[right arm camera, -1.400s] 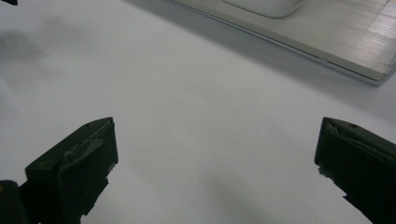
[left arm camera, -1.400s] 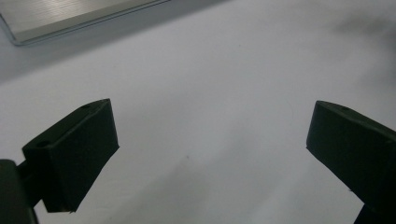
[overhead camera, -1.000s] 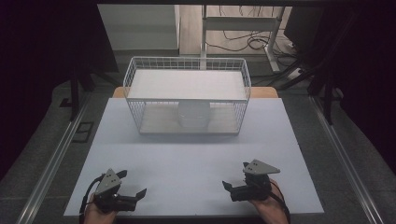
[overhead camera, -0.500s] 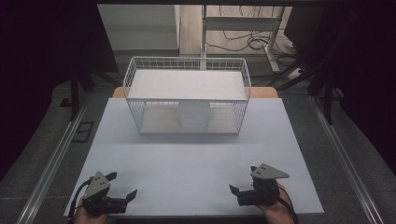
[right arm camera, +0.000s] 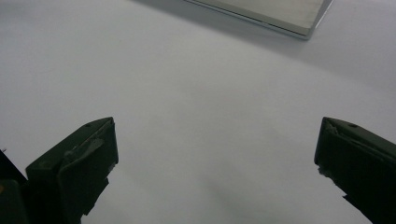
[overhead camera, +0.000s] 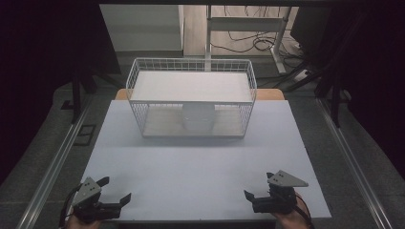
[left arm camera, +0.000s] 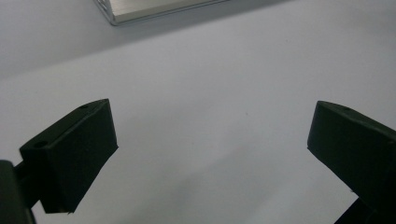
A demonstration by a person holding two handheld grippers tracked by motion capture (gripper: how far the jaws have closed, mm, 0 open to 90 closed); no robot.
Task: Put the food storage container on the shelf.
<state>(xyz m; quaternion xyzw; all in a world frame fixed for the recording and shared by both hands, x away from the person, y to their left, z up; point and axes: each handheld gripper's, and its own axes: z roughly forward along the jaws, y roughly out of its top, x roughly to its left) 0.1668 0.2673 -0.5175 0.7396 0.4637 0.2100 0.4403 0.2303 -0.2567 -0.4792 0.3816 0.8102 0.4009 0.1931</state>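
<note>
A white wire basket [overhead camera: 138,71] stands at the back middle of the white table [overhead camera: 200,162]. A white board [overhead camera: 191,86] covers its top, and a white cylinder-like object [overhead camera: 198,117] sits underneath, inside the basket. My left gripper [overhead camera: 114,190] rests at the near left corner, open and holding nothing. My right gripper [overhead camera: 259,186] sits at the near right, also open and holding nothing. In the left gripper view the left gripper [left arm camera: 212,128] has its jaws spread wide over bare table. The right gripper view shows the right gripper [right arm camera: 217,140] the same way.
The basket's pale base edge [left arm camera: 154,9] appears far ahead in the left gripper view, and its corner [right arm camera: 271,14] in the right gripper view. Metal rails [overhead camera: 52,167] run along both table sides. Beyond the table are a desk frame and cables [overhead camera: 248,38].
Both grippers have drawn back toward the near table edge. The left one has also shifted outward to the left. Both stay open.
</note>
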